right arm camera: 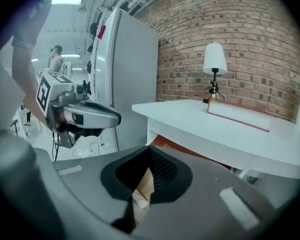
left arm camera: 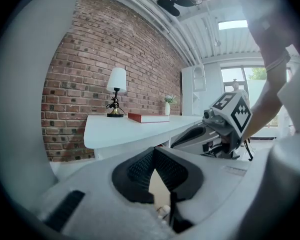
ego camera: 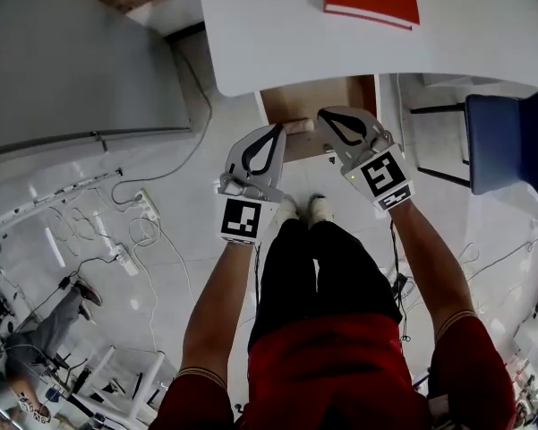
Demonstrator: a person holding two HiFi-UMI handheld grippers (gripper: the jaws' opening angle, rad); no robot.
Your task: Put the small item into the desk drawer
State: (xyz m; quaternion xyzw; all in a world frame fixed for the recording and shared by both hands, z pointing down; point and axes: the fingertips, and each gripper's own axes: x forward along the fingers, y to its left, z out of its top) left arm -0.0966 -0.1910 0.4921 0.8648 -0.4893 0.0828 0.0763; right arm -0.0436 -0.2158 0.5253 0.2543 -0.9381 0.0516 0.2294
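Small item (ego camera: 297, 125), as I read it, is the pale stub lying at the front edge of the open drawer (ego camera: 315, 97), under the white counter (ego camera: 269, 34) and between the two tips. The left hand-held gripper (ego camera: 277, 131) is clenched on nothing, and the right hand-held gripper (ego camera: 324, 115) is likewise clenched and empty. The drawer stands open, so closing it looks like what remains. A hard shove could send the item rolling or pinch it against the front lip, since it sits so near the edge. Either tip could also knock the counter's edge just above.
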